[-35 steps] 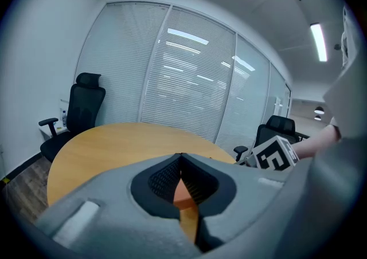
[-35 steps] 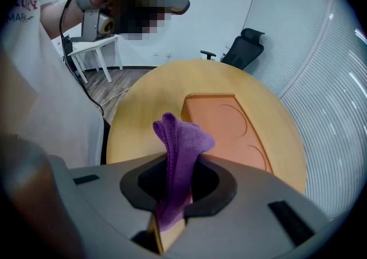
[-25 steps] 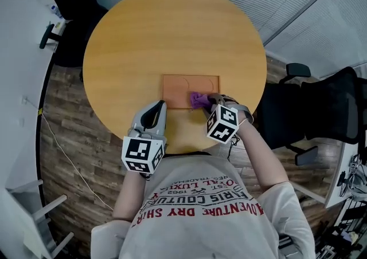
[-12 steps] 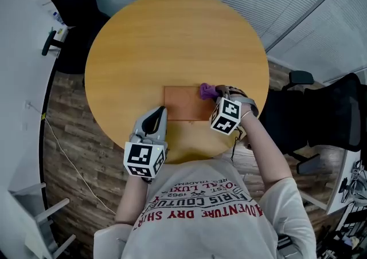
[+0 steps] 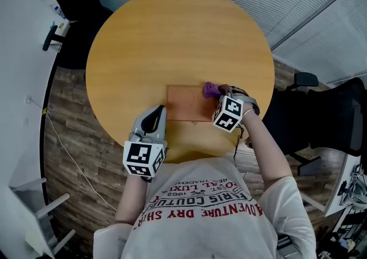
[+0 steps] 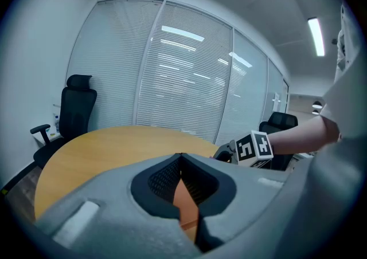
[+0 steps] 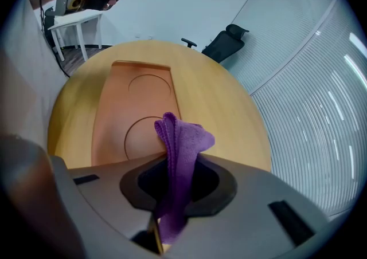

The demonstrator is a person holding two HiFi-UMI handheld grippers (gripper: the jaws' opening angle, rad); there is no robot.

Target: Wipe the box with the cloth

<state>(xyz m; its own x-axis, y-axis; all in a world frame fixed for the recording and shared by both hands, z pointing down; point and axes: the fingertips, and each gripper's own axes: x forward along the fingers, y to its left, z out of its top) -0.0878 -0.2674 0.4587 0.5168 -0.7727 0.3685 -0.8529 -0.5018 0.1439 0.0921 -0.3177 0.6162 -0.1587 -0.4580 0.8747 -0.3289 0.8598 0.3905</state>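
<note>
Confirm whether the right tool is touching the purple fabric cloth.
Touching. The right gripper view shows the right tool shut on the purple fabric cloth, pinched between its jaws.

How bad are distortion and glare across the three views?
Head view: sharp, even light, no hard glare on the table. Left gripper view: strong fisheye, dark corners, bright light streaks across the blinds. Right gripper view: same fisheye; cloth and box sharp.

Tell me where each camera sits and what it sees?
Head view: on the person's head, looking down at table, box, both arms, shirt.
Left gripper view: on the left gripper, facing the blinds past its shut jaws.
Right gripper view: on the right gripper, facing along the box, jaws pinching the cloth.
All three show the box.
</note>
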